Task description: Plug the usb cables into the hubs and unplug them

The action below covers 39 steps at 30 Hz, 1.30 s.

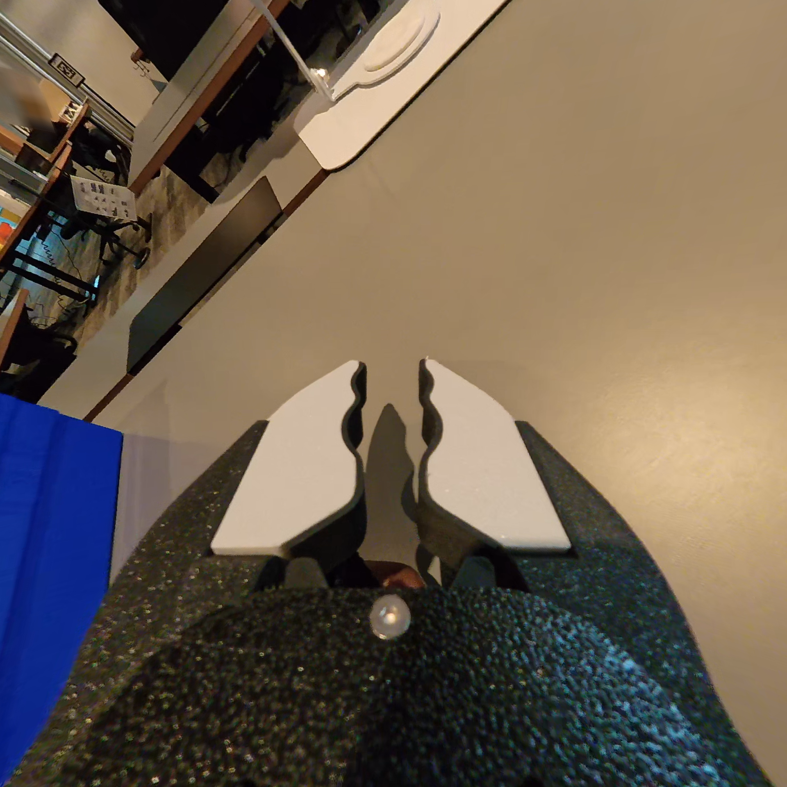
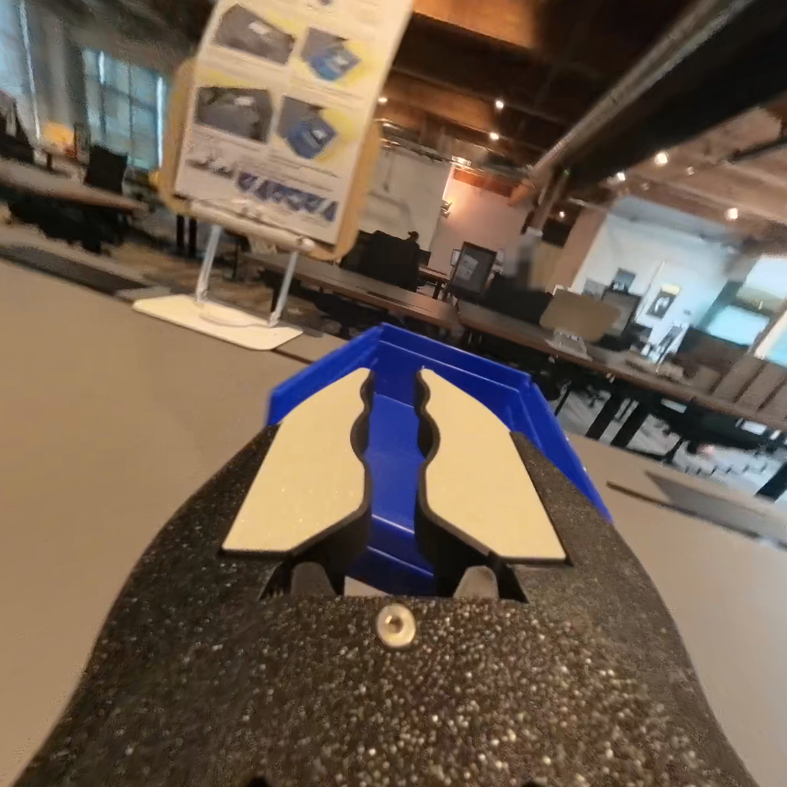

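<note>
No usb cables and no hubs are being shown in either view, so where they lie cannot be told. The nearest thing that may be holding them is a blue bin [image 2: 447, 383]. In the right wrist view it is being seen in the middle of the frame, straight ahead of the right gripper [image 2: 394, 377], with its far walls rising just past the fingertips. What is inside it is being hidden by the fingers [image 2: 306, 468]. In the left wrist view the same blue bin [image 1: 55, 532] is being seen at the lower left edge, off to the side of the left gripper [image 1: 392, 368].

The right gripper is judged to be the nearer one and to be lined up with the bin already, so the reach is likely to be made by it. The left gripper is being pointed at bare worktop [image 1: 553, 255].

Both pairs of fingers are being held a little apart, with a narrow gap between them, and nothing is being gripped by either.

Farther out, a white stand [image 2: 217, 317] with a picture sheet is being seen at the upper left of the right view. Other tables and chairs are being seen behind it.
</note>
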### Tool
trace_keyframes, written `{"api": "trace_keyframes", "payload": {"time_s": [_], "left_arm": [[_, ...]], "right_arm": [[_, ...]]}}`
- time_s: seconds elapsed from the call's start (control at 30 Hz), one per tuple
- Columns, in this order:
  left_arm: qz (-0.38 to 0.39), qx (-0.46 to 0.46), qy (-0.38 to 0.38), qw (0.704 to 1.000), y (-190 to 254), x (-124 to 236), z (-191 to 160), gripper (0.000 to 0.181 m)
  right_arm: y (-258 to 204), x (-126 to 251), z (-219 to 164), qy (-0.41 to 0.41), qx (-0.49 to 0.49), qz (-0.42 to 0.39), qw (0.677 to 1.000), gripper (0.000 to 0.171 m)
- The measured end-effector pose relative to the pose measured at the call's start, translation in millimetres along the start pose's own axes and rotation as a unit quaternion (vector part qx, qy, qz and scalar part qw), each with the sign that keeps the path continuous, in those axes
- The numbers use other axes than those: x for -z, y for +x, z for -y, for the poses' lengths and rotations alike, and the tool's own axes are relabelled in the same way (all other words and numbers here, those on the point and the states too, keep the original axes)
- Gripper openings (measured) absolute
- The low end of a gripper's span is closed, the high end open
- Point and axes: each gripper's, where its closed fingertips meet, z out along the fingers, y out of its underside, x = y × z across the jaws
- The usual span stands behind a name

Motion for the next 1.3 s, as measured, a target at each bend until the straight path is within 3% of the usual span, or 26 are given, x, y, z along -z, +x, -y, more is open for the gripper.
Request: {"api": "trace_keyframes", "payload": {"time_s": [0.13,0.37,0.53,0.67,0.8,0.9,1.03,1.3], "left_arm": [[-0.018,0.018,0.014,1.000,0,5,2,0.025],[0.011,0.009,0.053,0.999,-34,40,13,0.028],[0.080,0.057,0.193,0.976,-98,116,44,0.024],[0.115,0.120,0.218,0.962,-176,154,26,0.024],[0.141,0.181,0.155,0.961,-253,165,-28,0.027],[0.190,0.241,0.057,0.950,-297,160,-89,0.029],[0.168,0.245,-0.086,0.951,-294,138,-151,0.034],[0.052,0.185,-0.280,0.941,-271,104,-204,0.035]], "right_arm": [[-68,-9,9,0.006,0.079,0.043,0.996,0.017],[-157,-6,-4,-0.043,-0.001,0.175,0.984,0.018],[-171,-2,-10,-0.059,-0.024,0.190,0.980,0.016],[-164,-3,-13,-0.064,-0.037,0.172,0.982,0.015],[-160,-1,-13,-0.065,-0.030,0.152,0.986,0.015],[-162,-2,-14,-0.069,-0.005,0.142,0.987,0.014],[-173,-2,-20,-0.085,0.045,0.147,0.985,0.014],[-205,0,-38,-0.116,0.179,0.183,0.960,0.013]]}}
